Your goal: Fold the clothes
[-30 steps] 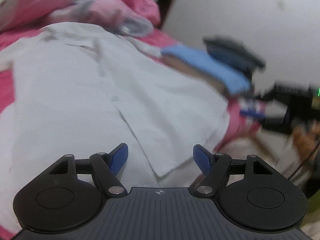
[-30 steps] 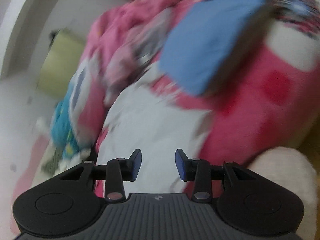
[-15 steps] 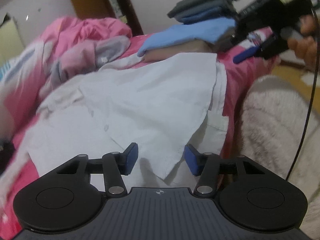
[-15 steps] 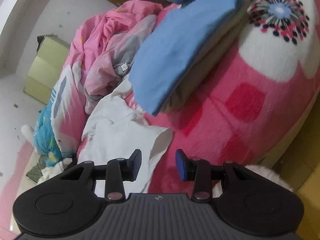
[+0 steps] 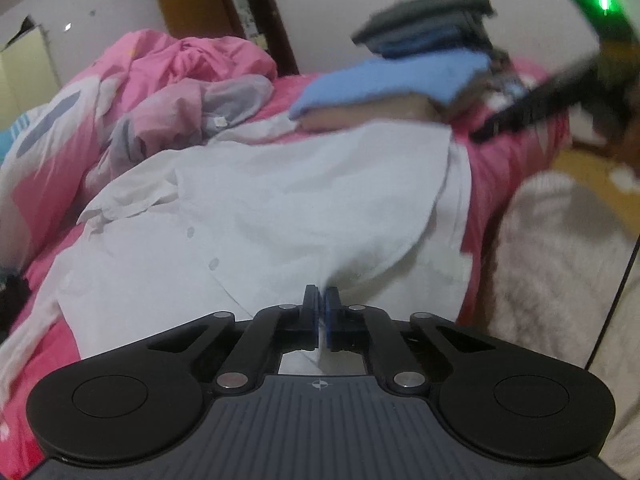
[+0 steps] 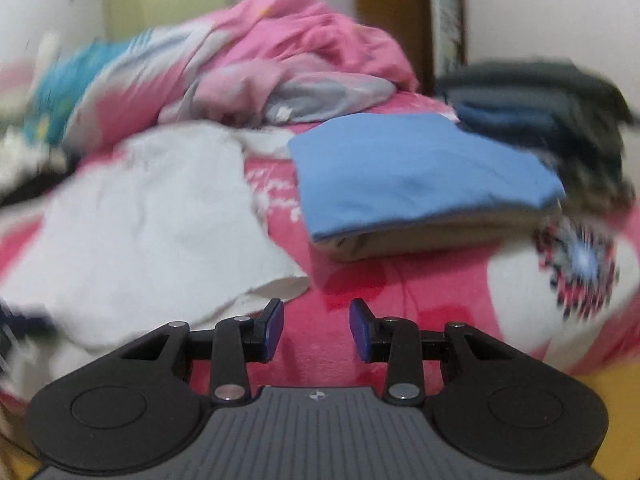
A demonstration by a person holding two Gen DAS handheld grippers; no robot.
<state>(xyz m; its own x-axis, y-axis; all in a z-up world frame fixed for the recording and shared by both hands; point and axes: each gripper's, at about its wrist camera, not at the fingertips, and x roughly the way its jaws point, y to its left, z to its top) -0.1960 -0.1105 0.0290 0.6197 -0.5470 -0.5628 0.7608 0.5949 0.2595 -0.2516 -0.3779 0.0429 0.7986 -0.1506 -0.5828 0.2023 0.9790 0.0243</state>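
Observation:
A white button-up shirt (image 5: 280, 208) lies spread on the pink bed. My left gripper (image 5: 321, 300) is shut on the shirt's near hem, with white cloth pinched between its blue pads. In the right wrist view the same white shirt (image 6: 152, 216) lies to the left. My right gripper (image 6: 316, 320) is open just right of the shirt's corner, over the pink blanket (image 6: 360, 288), with nothing between its fingers. The right gripper's body (image 5: 560, 92) shows blurred at the upper right of the left wrist view.
A folded blue garment (image 6: 416, 172) rests on a beige one, with dark folded clothes (image 6: 540, 108) behind it. A crumpled pink and grey duvet (image 6: 280, 72) is heaped at the back. A white fluffy rug (image 5: 560, 260) lies beside the bed.
My left gripper has shut on the shirt's hem; it was open before. My right gripper has swung down and now faces the bed edge near the shirt's corner, still open.

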